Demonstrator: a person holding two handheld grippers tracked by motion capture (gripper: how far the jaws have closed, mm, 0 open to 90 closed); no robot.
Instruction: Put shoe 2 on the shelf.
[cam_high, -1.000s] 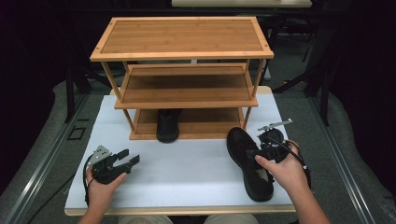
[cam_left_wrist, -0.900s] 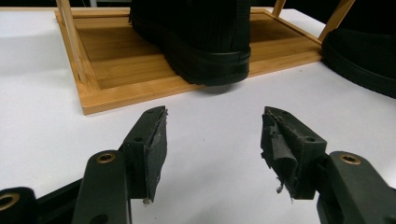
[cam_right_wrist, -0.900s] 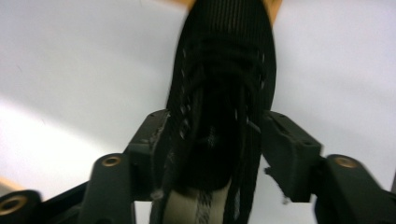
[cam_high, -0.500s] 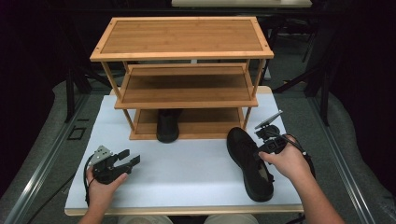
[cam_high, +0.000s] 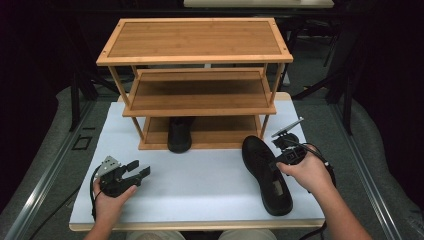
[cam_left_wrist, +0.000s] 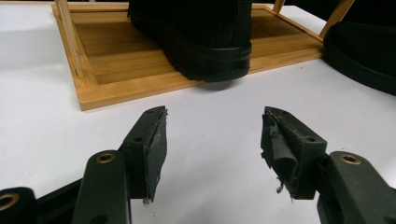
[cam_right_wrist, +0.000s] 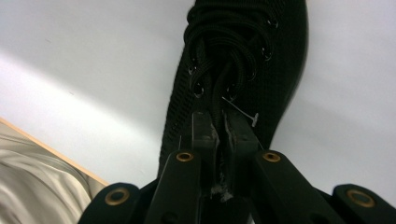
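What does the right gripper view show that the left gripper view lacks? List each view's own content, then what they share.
Right gripper view: the right tool, whose jaws have just been closing and now pinch the laces of the black laced shoe.

Left gripper view: the left tool, jaws open with nothing between them, facing the wooden rack's bottom shelf and a second black shoe standing on it.

Shared: the laced shoe and the white tabletop.

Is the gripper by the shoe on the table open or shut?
Shut. The right gripper has just been closing, and its jaws pinch the tongue or laces of the black shoe lying on the white table.
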